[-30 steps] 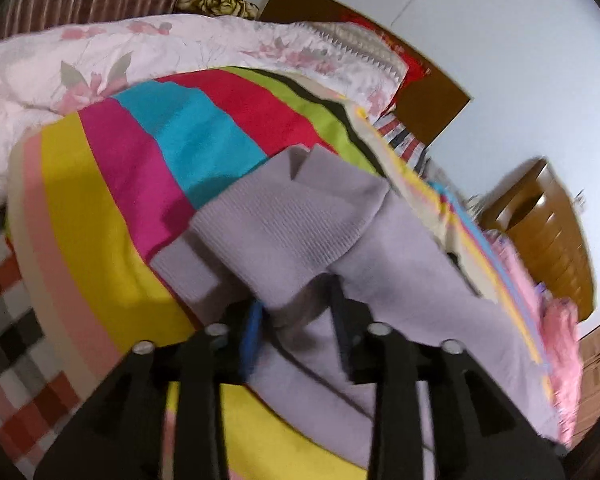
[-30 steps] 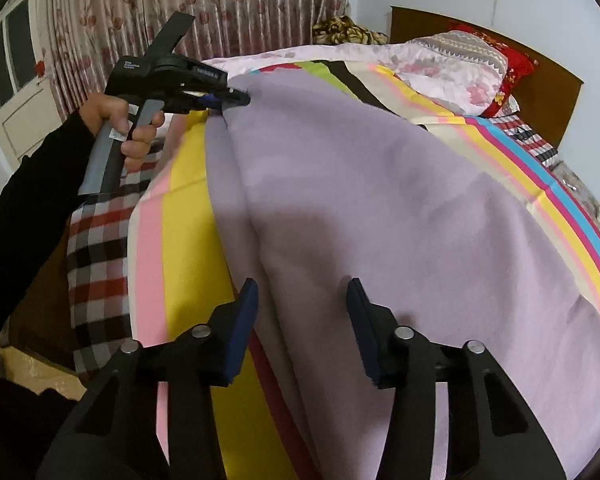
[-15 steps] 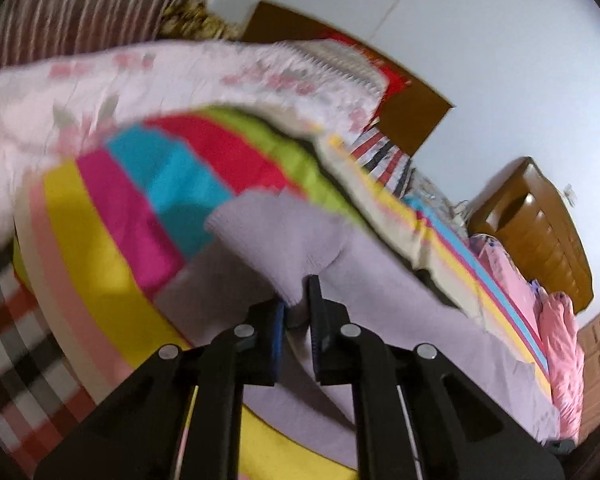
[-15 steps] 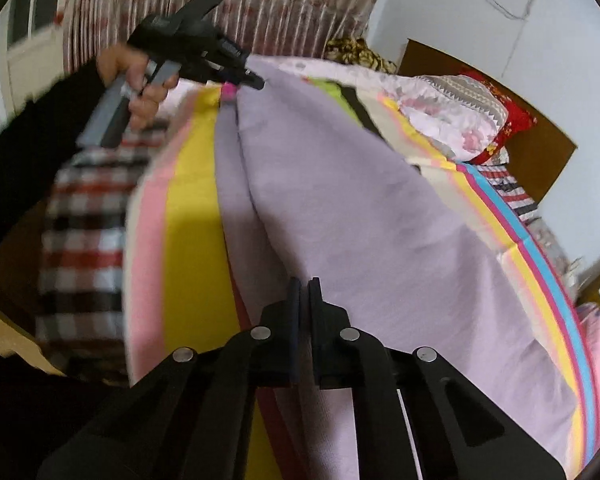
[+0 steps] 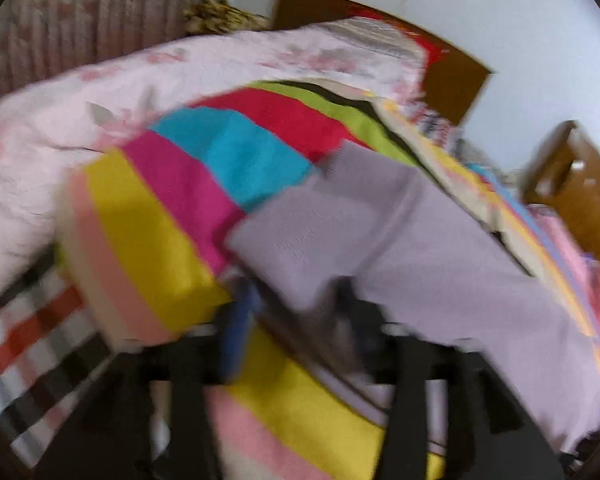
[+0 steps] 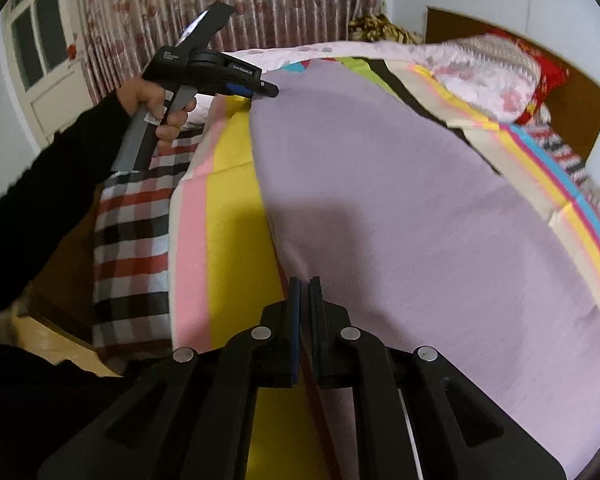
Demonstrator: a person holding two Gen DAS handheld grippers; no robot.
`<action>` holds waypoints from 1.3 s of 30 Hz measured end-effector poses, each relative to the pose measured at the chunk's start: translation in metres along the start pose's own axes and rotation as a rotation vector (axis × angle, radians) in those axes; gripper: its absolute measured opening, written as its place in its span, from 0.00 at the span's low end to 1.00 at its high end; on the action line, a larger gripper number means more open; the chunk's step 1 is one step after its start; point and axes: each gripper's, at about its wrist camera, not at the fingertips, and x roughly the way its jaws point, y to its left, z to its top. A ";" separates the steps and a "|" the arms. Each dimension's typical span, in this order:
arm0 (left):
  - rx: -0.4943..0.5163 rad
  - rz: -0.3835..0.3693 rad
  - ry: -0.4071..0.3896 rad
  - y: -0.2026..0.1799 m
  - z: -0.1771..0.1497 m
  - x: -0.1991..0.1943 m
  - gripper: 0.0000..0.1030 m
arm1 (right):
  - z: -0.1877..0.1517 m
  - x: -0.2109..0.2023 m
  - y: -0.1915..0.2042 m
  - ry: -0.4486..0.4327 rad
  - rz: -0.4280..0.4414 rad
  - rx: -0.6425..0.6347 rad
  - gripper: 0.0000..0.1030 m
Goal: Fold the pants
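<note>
Since half a second ago the left gripper (image 5: pixel 296 320) has just been opening – its jaws, pinched together then on the lilac pants (image 6: pixel 400 208), now stand apart with the blurred waist end of the cloth lying over and between them. Whether a pad still touches the fabric is hard to say, so smeared is that view. Seen from the right wrist, that gripper's tip sits at the far corner of the pants, a hand (image 6: pixel 156 108) in a black sleeve (image 6: pixel 48 200) around its handle.

Near the camera, the right gripper (image 6: pixel 305 284) is clenched, its pads close together at the near edge of the pants; it appears to nip the hem, not clearly. Pants lie spread along the striped blanket (image 6: pixel 236 216) on the bed – a checked sheet (image 6: pixel 132 220) hangs beside it.
</note>
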 end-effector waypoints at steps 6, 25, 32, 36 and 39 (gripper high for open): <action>0.019 0.087 -0.157 -0.046 -0.017 -0.059 0.99 | -0.007 -0.015 -0.008 -0.055 0.109 0.104 0.37; 0.380 -0.128 0.081 -0.175 -0.095 -0.020 0.99 | -0.073 -0.058 -0.034 -0.052 0.061 0.237 0.54; 0.385 -0.077 0.092 -0.183 -0.096 -0.029 0.99 | -0.101 -0.086 -0.041 -0.043 0.095 0.286 0.54; 0.391 -0.111 0.044 -0.207 -0.096 -0.057 0.98 | -0.124 -0.133 -0.066 -0.134 -0.096 0.375 0.60; 0.479 -0.213 0.027 -0.254 -0.108 -0.077 0.98 | -0.155 -0.166 -0.104 -0.153 -0.365 0.524 0.70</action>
